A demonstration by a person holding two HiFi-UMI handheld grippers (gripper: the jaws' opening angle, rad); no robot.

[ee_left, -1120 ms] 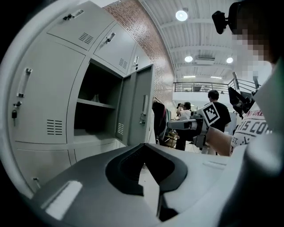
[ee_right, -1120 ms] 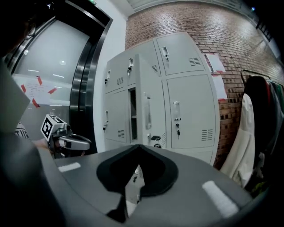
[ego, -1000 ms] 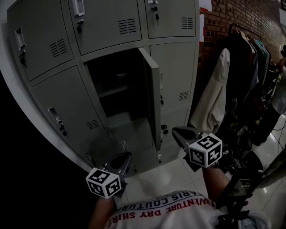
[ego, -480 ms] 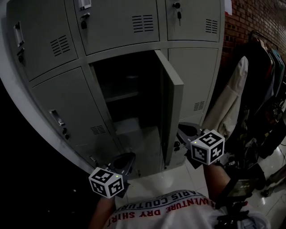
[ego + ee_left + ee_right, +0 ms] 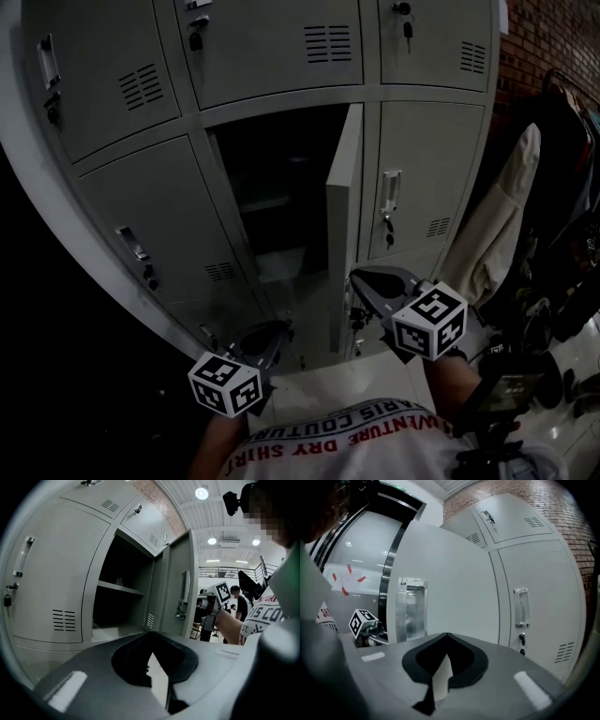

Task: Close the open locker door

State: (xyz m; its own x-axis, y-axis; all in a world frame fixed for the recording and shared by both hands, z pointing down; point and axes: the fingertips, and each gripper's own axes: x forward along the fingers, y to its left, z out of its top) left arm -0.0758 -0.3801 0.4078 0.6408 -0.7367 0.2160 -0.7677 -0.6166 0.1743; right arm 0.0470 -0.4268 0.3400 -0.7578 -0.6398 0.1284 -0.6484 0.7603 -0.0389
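In a bank of grey lockers (image 5: 141, 225), the middle locker stands open, dark inside (image 5: 272, 206) with a shelf (image 5: 119, 588). Its door (image 5: 343, 225) sticks out towards me, hinged on its right side. My right gripper (image 5: 356, 279) is shut and empty, its tip at the door's lower outer face. In the right gripper view the door's outer face (image 5: 450, 588) and its handle (image 5: 411, 609) fill the middle, just beyond the gripper (image 5: 446, 635). My left gripper (image 5: 272, 333) is shut and empty, held low in front of the open compartment (image 5: 150, 633).
A clothes rack with coats (image 5: 525, 216) stands to the right of the lockers by a brick wall (image 5: 553, 37). The neighbouring right locker (image 5: 534, 597) is closed, with a handle (image 5: 521, 606). Pale floor tiles (image 5: 328, 380) lie below. A person (image 5: 241, 604) stands in the background.
The head view has shifted right along the lockers. The right gripper has moved left up to the door, which now looks narrower and nearer edge-on. The left gripper has barely moved.
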